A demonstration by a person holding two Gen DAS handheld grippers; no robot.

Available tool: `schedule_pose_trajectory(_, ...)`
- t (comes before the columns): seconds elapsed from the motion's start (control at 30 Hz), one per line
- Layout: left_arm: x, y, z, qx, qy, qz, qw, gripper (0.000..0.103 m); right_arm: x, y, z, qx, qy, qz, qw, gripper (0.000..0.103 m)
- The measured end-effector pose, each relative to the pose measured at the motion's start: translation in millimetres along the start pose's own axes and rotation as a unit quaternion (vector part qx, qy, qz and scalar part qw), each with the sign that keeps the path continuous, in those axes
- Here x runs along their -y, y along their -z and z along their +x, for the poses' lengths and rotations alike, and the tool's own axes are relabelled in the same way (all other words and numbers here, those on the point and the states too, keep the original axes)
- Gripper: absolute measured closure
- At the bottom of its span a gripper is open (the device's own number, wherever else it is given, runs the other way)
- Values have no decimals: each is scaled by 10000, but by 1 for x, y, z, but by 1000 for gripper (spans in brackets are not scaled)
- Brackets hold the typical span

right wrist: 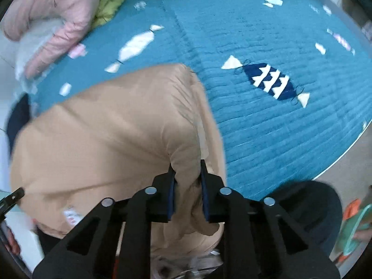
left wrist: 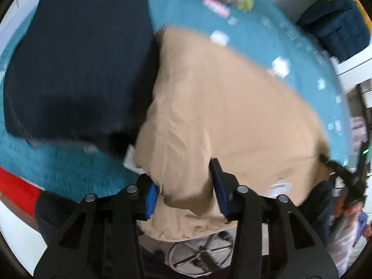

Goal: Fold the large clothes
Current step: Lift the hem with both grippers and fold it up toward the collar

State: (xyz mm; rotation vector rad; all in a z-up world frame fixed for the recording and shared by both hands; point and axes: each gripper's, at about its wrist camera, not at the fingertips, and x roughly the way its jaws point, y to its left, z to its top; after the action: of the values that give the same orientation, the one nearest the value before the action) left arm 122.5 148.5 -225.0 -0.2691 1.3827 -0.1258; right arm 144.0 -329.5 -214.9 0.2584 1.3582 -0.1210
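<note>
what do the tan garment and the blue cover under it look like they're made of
Tan garment: probably a smooth, thin woven shell with light padding, matte; it puffs softly and shows fine creases. Blue cover: looks like quilted cotton, matte, with rows of stitched lines and sewn-on candy-shaped patches.

Ahead of my right tongs [right wrist: 187, 165] I see a teal quilted cover [right wrist: 267, 127], with a navy-and-white candy print [right wrist: 270, 81] up and to their right. Just below my left tongs [left wrist: 183, 174] there's a chrome stool base [left wrist: 200, 255], and a red patch [left wrist: 16, 186] far to their left.
</note>
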Motion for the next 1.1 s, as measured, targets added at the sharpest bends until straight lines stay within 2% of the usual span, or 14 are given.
schedule_pose_trajectory(0.03,-3,4,13,-191,-185,-64,9996,60,2,0,2,-61,-19,56,10000,77)
schedule_pose_trajectory(0.1,-5,9,15,-309,-161,-138,9993,58,1,2,-7,59,33,-24,10000,76)
schedule_pose_trajectory(0.2,1,15,-11,-19,-439,50,9990,34,2,7,-32,341,16,-158,9993,70)
schedule_pose_trajectory(0.23,4,17,-24,147,-547,138,9983,31,4,10,-45,476,2,-176,9987,70)
schedule_pose_trajectory(0.37,15,18,-61,518,-512,295,9969,31,-2,16,-70,863,250,-349,9953,70)
schedule_pose_trajectory(0.5,32,15,-79,813,-375,518,9946,31,-12,18,-84,1001,112,-428,9940,72)
schedule_pose_trajectory(0.57,41,11,-67,736,-377,632,9946,32,-19,19,-76,875,14,-534,9947,73)
schedule_pose_trajectory(0.63,46,6,-43,545,-419,623,9957,42,-23,17,-51,429,233,-477,9977,73)
schedule_pose_trajectory(0.7,42,4,-5,215,-761,566,9953,43,-22,20,-13,-85,248,-315,9992,73)
schedule_pose_trajectory(0.77,37,4,26,40,-1087,584,9924,44,-19,25,24,-436,542,-228,9973,72)
schedule_pose_trajectory(0.83,35,5,36,55,-1143,644,9913,44,-20,29,36,-300,544,-229,9978,70)
schedule_pose_trajectory(0.93,39,6,27,49,-1213,728,9899,44,-25,27,26,-275,667,-357,9968,70)
schedule_pose_trajectory(1.03,41,4,7,96,-1080,709,9916,45,-14,21,5,-166,411,-84,9990,72)
schedule_pose_trajectory(1.1,42,3,-12,238,-925,762,9925,45,-7,14,-20,135,292,55,9995,71)
